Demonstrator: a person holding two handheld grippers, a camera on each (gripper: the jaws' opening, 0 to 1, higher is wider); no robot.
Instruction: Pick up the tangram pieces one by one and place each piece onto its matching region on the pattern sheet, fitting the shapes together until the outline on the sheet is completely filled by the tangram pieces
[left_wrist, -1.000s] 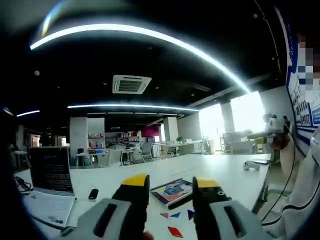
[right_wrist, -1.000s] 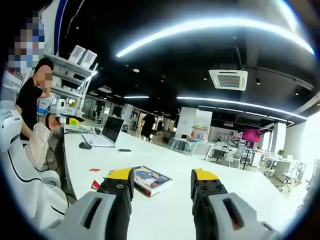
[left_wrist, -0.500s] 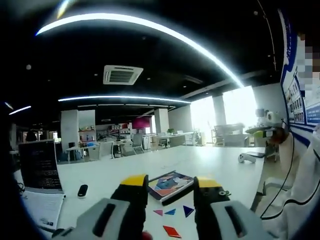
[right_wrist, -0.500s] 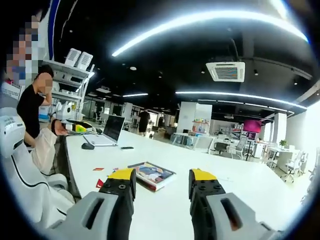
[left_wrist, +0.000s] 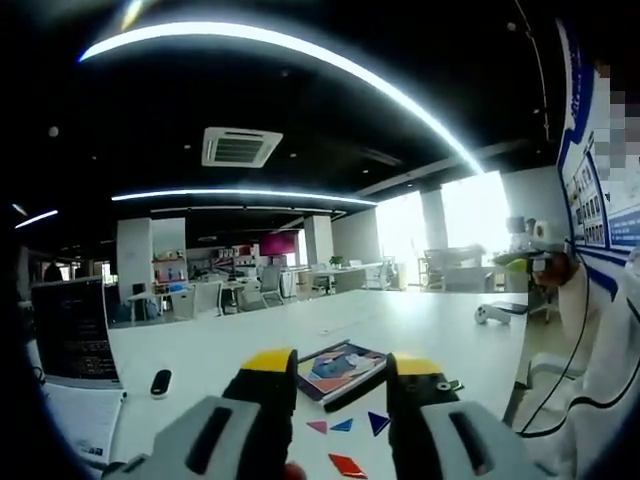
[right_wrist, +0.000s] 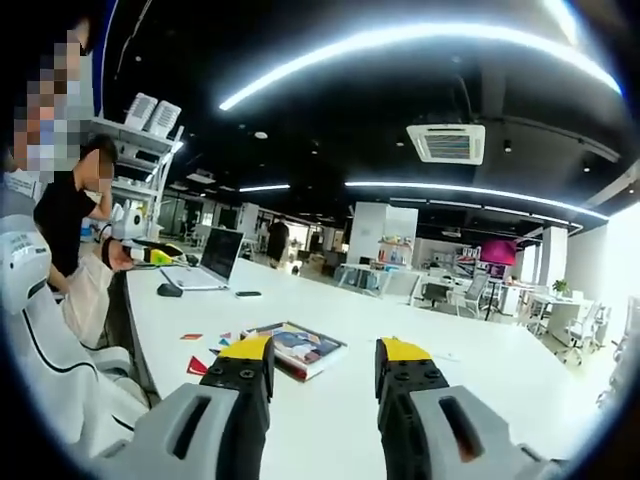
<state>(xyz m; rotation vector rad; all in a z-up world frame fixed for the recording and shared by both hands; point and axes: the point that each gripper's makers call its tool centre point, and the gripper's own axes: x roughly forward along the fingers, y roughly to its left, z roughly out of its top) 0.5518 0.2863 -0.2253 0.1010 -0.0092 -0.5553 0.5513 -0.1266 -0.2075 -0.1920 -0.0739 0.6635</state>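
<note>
Left gripper view, lower left: an open dark-screened laptop (left_wrist: 70, 330) and a small black remote-like device (left_wrist: 160, 381) sit on the long white table (left_wrist: 400, 330). Bottom centre, the left yellow-tipped black tongs (left_wrist: 342, 362) stand spread, pinching nothing. Between their tips lies the colourful pattern sheet on a dark-edged flat board (left_wrist: 342, 366), and just below it the loose tangram pieces: a pink triangle (left_wrist: 317, 425), a small blue triangle (left_wrist: 342, 424), a dark blue triangle (left_wrist: 377, 422) and a red parallelogram (left_wrist: 348, 464).

Right gripper view, far left: a person in a black top (right_wrist: 62, 225) by a second laptop (right_wrist: 215, 262). Red tangram pieces (right_wrist: 195, 365) lie lower left, just beside the board. The right yellow-tipped black tongs (right_wrist: 325, 352) are also spread and empty, high over the table.

The risk, I'd say: these pieces are thin and flat, so the tips may skid off one, or nudge the board out of place while descending.
</note>
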